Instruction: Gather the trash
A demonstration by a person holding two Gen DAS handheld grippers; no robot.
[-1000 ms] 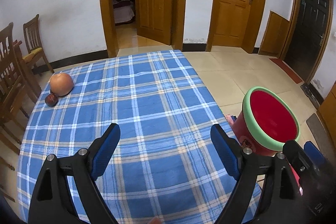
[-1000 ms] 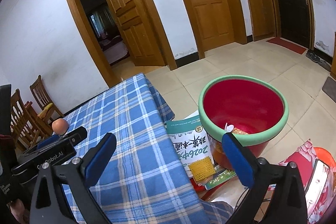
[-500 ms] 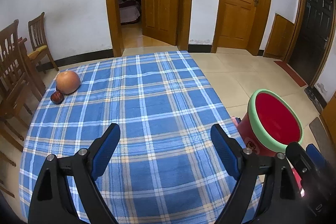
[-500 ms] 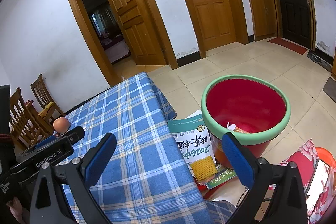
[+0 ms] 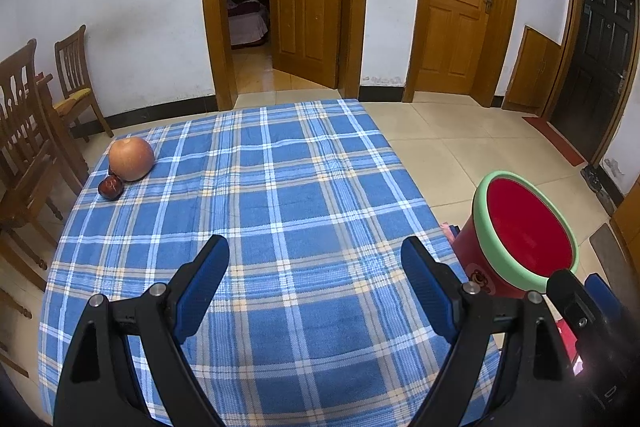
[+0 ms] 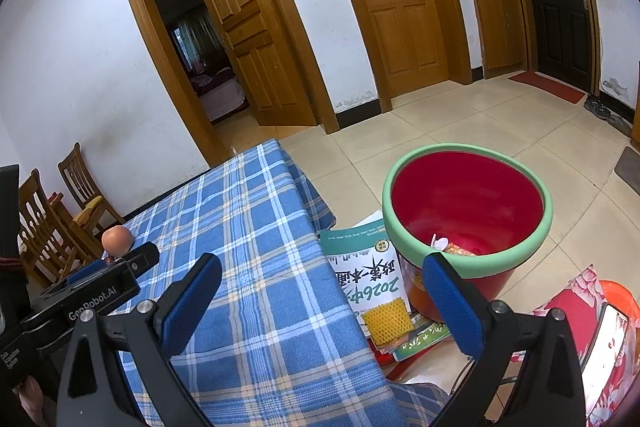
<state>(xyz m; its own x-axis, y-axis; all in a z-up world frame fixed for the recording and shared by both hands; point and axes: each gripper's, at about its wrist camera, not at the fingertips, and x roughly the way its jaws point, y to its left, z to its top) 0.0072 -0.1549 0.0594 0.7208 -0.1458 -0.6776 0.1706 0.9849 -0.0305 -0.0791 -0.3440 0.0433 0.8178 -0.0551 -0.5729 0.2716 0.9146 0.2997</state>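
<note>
Fruits (image 5: 131, 159) two, bin (image 6: 468, 251) one

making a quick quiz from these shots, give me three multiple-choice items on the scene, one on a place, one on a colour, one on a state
1. Where does the bucket stand?
A. on the table
B. on the floor beside the table
C. on a chair

2. What colour is the bucket's rim?
A. light green
B. yellow
C. black

3. How does the left gripper stand?
A. shut on the orange fruit
B. shut on nothing
C. open, nothing between its fingers

Answers:
1 B: it sits on the floor tiles next to the checked tablecloth.
2 A: a light green band rings the red inside.
3 C: only cloth shows in the wide gap, and the orange fruit lies at the far corner.
</note>
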